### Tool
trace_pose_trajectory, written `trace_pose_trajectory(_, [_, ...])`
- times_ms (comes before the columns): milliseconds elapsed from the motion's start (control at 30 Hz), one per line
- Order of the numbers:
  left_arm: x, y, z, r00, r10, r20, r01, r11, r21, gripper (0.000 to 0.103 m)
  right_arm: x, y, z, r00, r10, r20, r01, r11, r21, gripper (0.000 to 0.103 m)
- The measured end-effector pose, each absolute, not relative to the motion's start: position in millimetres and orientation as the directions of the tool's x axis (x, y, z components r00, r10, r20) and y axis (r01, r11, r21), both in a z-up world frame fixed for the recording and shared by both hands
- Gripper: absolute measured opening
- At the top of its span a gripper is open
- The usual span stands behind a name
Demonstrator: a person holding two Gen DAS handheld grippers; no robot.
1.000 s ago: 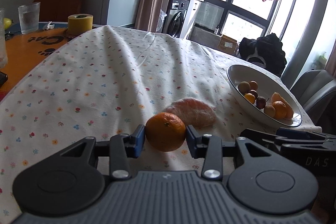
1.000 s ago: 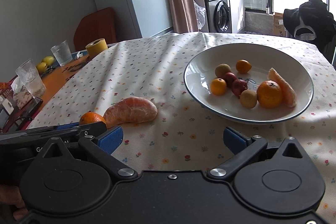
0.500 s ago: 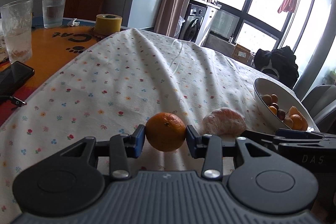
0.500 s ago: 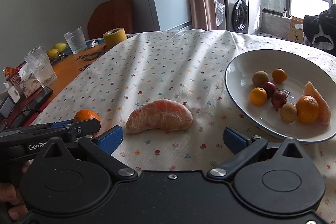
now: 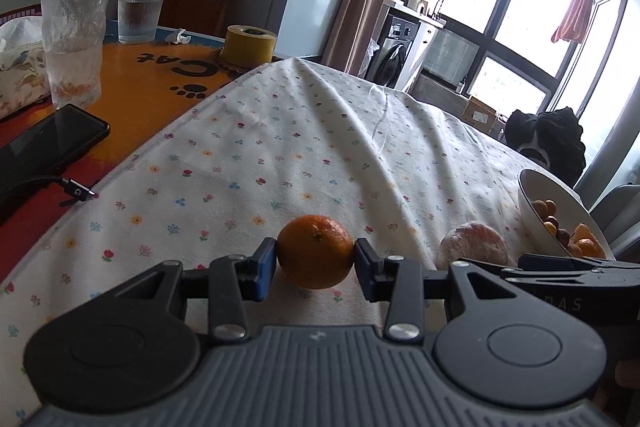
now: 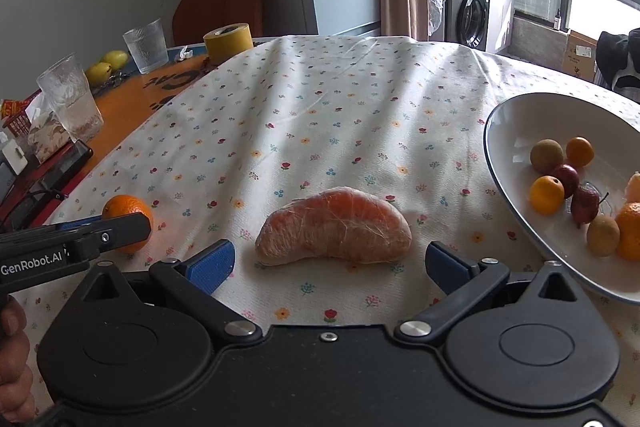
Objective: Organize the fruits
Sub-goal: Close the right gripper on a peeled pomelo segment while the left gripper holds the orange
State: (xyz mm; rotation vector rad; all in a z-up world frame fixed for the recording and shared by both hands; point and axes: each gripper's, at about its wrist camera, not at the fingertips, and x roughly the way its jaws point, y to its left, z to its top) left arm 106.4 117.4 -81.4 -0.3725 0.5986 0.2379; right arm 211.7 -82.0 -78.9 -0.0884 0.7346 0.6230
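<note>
My left gripper (image 5: 315,261) is shut on a small orange (image 5: 316,251), held just above the flowered tablecloth (image 5: 312,147); the same orange (image 6: 127,211) shows at the left of the right wrist view, behind the left gripper's fingers (image 6: 108,231). A large peeled pomelo segment (image 6: 334,227) lies on the cloth. My right gripper (image 6: 332,265) stands open just in front of it, one blue pad on each side, not touching. A white bowl (image 6: 508,131) on the right holds several small fruits (image 6: 560,183). In the left wrist view the segment (image 5: 472,245) and bowl (image 5: 532,203) sit at the right.
On the orange table part at the left stand two glasses (image 5: 76,43), a yellow tape roll (image 5: 250,45), a black phone (image 5: 48,139) with its cable, and a tissue pack (image 5: 20,75). Two yellow fruits (image 6: 106,65) lie behind the glasses. A person's hand (image 6: 14,367) holds the left gripper.
Both grippers have swung left: the bowl has slid to the right edge of both views and the glasses and phone came in. The pomelo segment now sits centred between the right gripper's fingers.
</note>
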Motion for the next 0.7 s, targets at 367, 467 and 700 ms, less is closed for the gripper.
trace_pose_trajectory(367, [107.0, 123.8, -84.0, 0.800, 0.113, -0.589, -0.334, 0.900, -0.281, 0.041, 221.8, -70.0, -86.1, 0.561, 0.491, -0.667, -0.589, 0.802, 0.095, 0.103])
trace_pose_trajectory(467, [107.8, 123.2, -83.5, 0.800, 0.111, -0.589, -0.331, 0.901, -0.280, 0.041, 227.0, -72.6, -85.9, 0.570, 0.491, -0.659, -0.586, 0.805, 0.093, 0.101])
trace_pose_trajectory(700, [108.1, 120.7, -83.2, 0.799, 0.118, -0.590, -0.336, 0.901, -0.275, 0.041, 229.9, -70.5, -88.4, 0.568, 0.500, -0.654, -0.620, 0.782, 0.059, 0.099])
